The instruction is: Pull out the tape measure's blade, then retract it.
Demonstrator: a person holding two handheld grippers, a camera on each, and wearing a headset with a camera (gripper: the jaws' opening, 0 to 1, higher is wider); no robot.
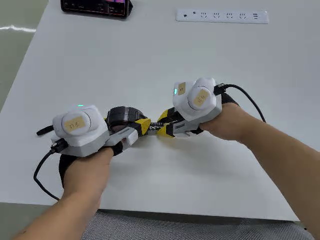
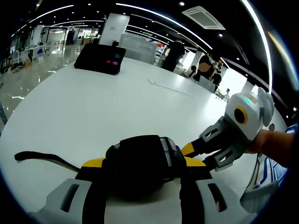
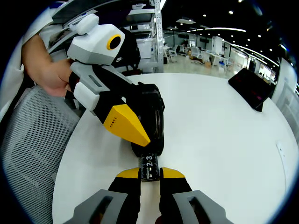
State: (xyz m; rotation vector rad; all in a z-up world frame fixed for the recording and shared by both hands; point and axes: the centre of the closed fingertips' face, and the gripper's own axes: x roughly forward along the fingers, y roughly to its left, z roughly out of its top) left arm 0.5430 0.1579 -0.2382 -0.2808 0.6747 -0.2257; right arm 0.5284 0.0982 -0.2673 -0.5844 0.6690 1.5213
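White workbench (image 1: 150, 60), near edge first: left gripper (image 1: 137, 127) is clamped around the black tape measure (image 1: 122, 116), case wedged between its jaws. Right gripper (image 1: 164, 126) sits just beside it, jaws pinched narrow on the short bit of blade (image 3: 149, 167) sticking out. Way back there's a power strip (image 1: 222, 16) and a dark tablet-like device (image 1: 97, 7).

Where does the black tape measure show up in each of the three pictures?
Head view: tape measure left of centre, in the left gripper.
Left gripper view: tape measure bottom centre, between the fingers.
Right gripper view: tape measure centre, blade pinched by right gripper.
Shared landmark: black display at the table's far side.
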